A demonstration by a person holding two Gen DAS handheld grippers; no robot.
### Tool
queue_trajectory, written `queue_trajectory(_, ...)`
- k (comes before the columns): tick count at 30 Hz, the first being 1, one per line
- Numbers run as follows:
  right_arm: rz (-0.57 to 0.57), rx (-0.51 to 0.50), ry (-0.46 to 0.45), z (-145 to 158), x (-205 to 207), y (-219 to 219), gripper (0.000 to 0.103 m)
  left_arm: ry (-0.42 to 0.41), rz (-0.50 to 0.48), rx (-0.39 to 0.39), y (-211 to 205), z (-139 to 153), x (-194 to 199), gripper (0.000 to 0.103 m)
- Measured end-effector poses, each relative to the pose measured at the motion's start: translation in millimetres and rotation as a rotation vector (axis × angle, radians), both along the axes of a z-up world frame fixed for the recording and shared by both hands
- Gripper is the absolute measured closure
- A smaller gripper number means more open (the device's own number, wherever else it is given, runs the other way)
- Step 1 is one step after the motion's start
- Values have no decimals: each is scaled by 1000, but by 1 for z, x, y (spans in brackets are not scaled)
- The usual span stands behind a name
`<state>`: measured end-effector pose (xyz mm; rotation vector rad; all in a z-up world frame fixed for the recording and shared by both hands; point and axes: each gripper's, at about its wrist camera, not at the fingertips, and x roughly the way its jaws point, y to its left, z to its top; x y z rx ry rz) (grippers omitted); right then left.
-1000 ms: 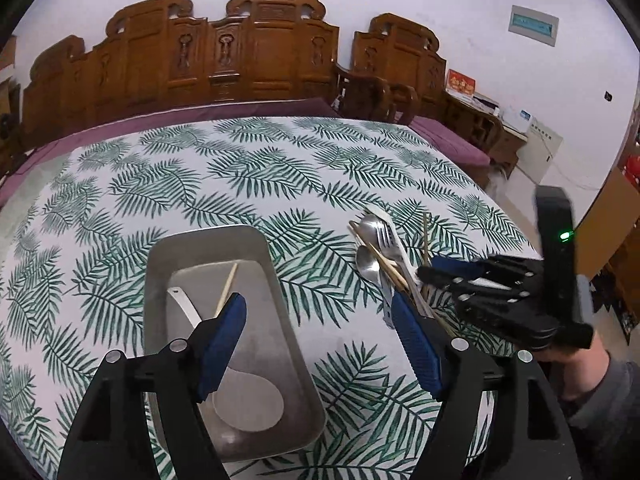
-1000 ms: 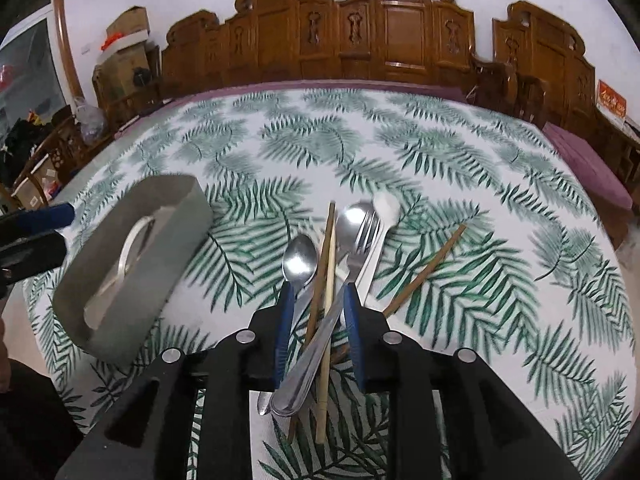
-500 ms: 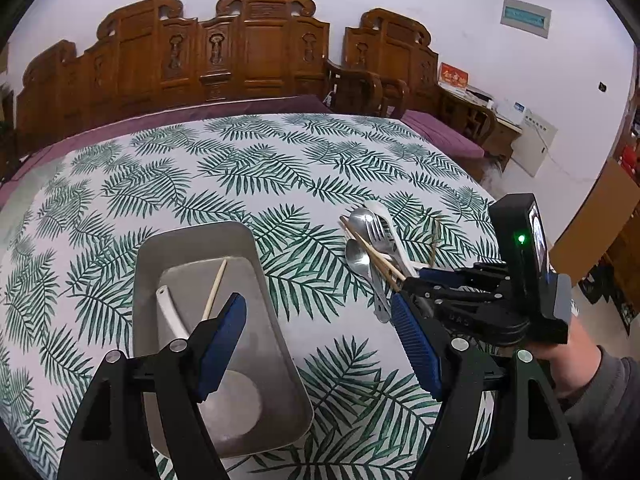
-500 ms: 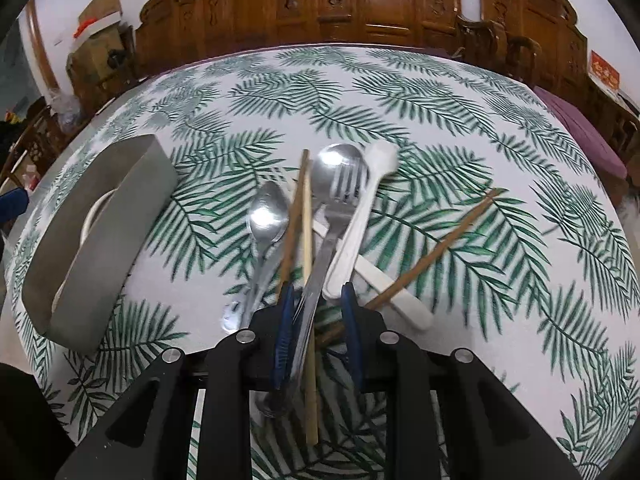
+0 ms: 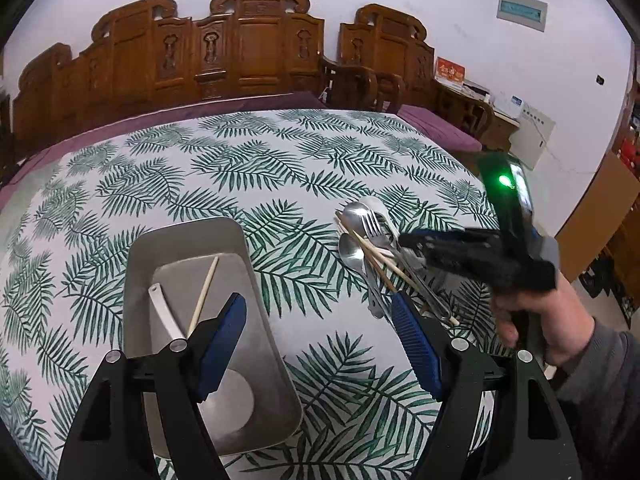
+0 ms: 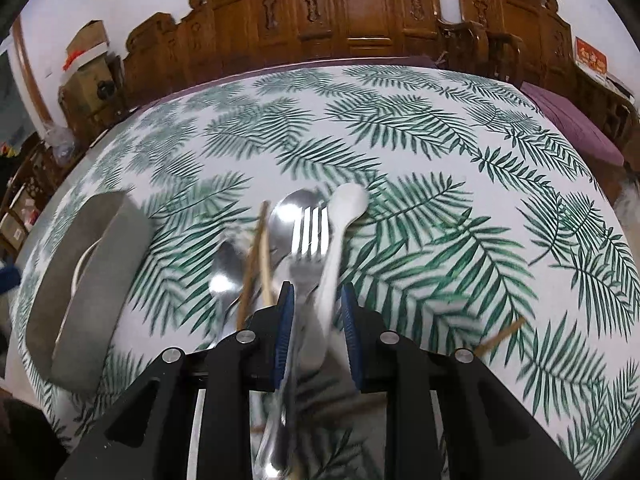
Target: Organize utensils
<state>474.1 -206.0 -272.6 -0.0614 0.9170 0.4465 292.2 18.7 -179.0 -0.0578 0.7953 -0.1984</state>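
Blue-padded right gripper (image 6: 317, 312) narrowly open astride fork (image 6: 310, 236) & white spoon (image 6: 340, 232); grip unclear. Left gripper (image 5: 320, 344) wide open, empty, above tray (image 5: 264, 360).

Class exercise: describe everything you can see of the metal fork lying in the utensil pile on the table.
The fork is shiny silver metal with four tines pointing away from the right gripper. It lies in the pile on the leaf-print tablecloth, its head resting over the bowl of a large metal spoon, beside a white spoon. Its handle runs back between the gripper's blue pads; motion blur hides any contact.
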Motion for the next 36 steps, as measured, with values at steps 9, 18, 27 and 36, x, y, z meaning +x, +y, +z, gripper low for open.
queue_trajectory(9, 17, 14, 55, -16, 26, 2, 86, 22, -13, 6, -20, -10, 0, 31)
queue_trajectory(18, 13, 73, 28, 0, 22, -20, 93, 34, -25, 16, -47, -13, 4, 32)
queue_trajectory(27, 10, 113, -6, 12, 18, -44, 93, 63, -39, 51, -72, -18, 29, 43)
queue_trajectory(36, 7, 137, 6, 8, 18, -57, 93, 124, 23, 52, -70, -38, 89, 53)
